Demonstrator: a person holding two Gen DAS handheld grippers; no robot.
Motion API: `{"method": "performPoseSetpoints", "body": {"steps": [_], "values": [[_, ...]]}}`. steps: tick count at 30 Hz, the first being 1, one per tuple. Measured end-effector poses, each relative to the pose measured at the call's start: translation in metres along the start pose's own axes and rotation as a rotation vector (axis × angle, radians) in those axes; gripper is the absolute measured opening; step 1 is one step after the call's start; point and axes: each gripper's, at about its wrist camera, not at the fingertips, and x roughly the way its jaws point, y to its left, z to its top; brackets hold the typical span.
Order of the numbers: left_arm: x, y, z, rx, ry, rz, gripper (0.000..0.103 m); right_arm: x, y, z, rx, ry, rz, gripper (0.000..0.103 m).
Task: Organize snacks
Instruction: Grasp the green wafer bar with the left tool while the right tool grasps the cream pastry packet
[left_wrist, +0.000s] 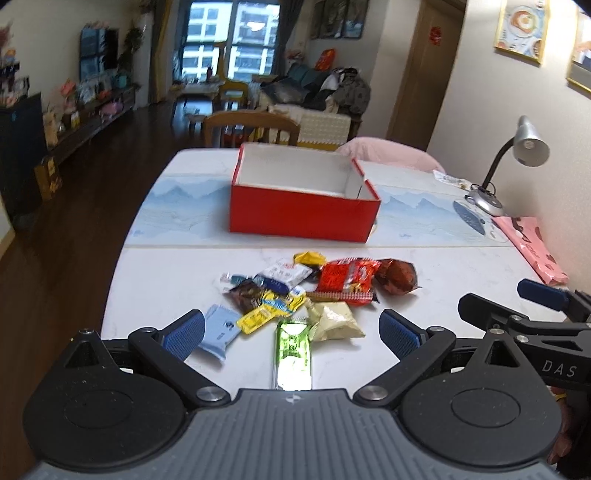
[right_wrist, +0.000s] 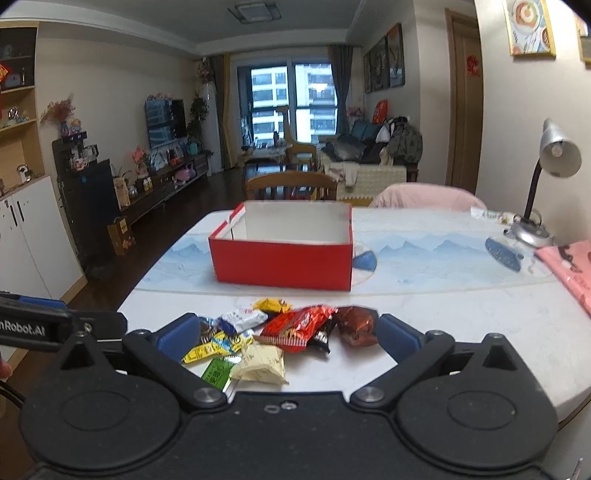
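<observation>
- Snack packets (left_wrist: 306, 295) lie heaped on the white table (left_wrist: 155, 280), at 6 o'clock from an open, apparently empty red box (left_wrist: 303, 206); none is in it yet.
- Green packet (left_wrist: 292, 350) sits nearest, touching a cream pouch (left_wrist: 338, 321); a red bag (left_wrist: 347, 278) and brown wrapper (left_wrist: 397, 277) lie behind at 1 o'clock.
- Left gripper (left_wrist: 291, 328) hovers over the pile's near edge, jaws wide and holding nothing; right gripper (right_wrist: 288, 332) likewise spread and empty.
- Risk, as a judgement: packets overlap, so closing the jaws could pinch two at once or drag neighbours toward the table edge; slick foil may slip out.
- Left wrist view alone shows the pale blue packet (left_wrist: 218, 332) by the left finger; right wrist view shows the room's shelving and cabinets at 9 o'clock.
- Desk lamp (left_wrist: 517, 155) stands at 2 o'clock, well apart.
</observation>
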Motion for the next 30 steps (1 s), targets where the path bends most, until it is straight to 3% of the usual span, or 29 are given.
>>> {"method": "performPoseSetpoints", "body": {"steps": [7,14,19,30], "values": [[0.034,0.008,-0.003,-0.025,0.096,0.009,0.101,0.044,-0.007,-0.008,-0.040,0.110,0.034,0.099],[0.085,0.007,-0.011,-0.012,0.198,0.024,0.101,0.103,-0.019,-0.008,0.004,0.257,0.071,0.097],[0.111,0.005,-0.017,0.009,0.214,0.058,0.101,0.144,-0.020,-0.007,0.058,0.367,0.114,0.097],[0.155,-0.014,-0.028,0.120,0.274,0.021,0.096,0.205,-0.002,-0.010,0.061,0.503,0.135,0.089]]}}
